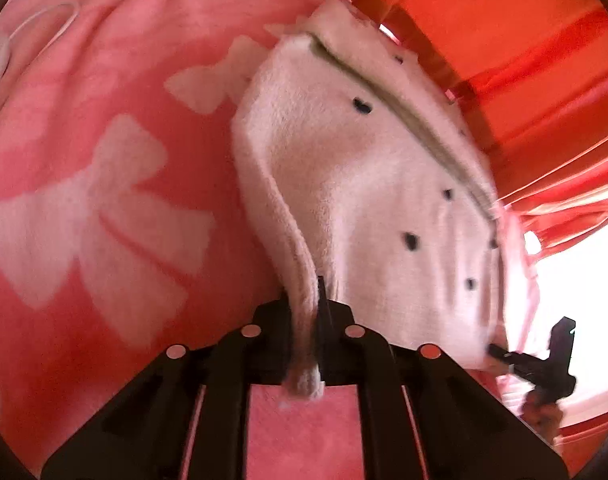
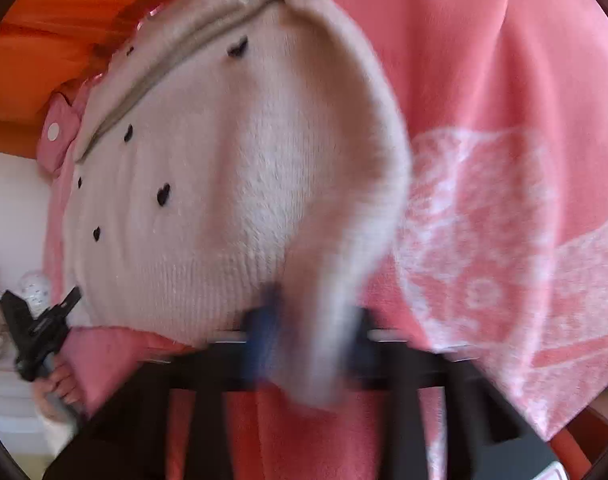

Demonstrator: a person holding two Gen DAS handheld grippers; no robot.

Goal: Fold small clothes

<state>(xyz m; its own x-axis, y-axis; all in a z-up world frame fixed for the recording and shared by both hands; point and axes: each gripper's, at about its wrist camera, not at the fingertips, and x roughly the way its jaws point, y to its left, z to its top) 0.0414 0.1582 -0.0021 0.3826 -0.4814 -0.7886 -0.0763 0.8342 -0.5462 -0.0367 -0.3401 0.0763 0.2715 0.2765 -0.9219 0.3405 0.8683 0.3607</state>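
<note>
A small cream knitted sweater [image 1: 364, 184] with little black hearts hangs lifted between both grippers, above a pink blanket [image 1: 83, 160]. My left gripper [image 1: 304, 320] is shut on the sweater's left edge, which runs down between the fingers. In the right wrist view the sweater [image 2: 223, 180] fills the middle, blurred by motion. My right gripper [image 2: 312, 332] is shut on its right edge. The right gripper also shows in the left wrist view [image 1: 500, 352] at the sweater's lower right corner, and the left gripper shows in the right wrist view [image 2: 69, 300] at the lower left corner.
The pink blanket with white bow patterns [image 2: 504, 240] covers the surface under the sweater. Orange-red striped curtains [image 1: 504, 60] hang behind. A pink garment with a white button [image 2: 57, 136] lies behind the sweater. A bright white area [image 1: 576, 300] is at the right.
</note>
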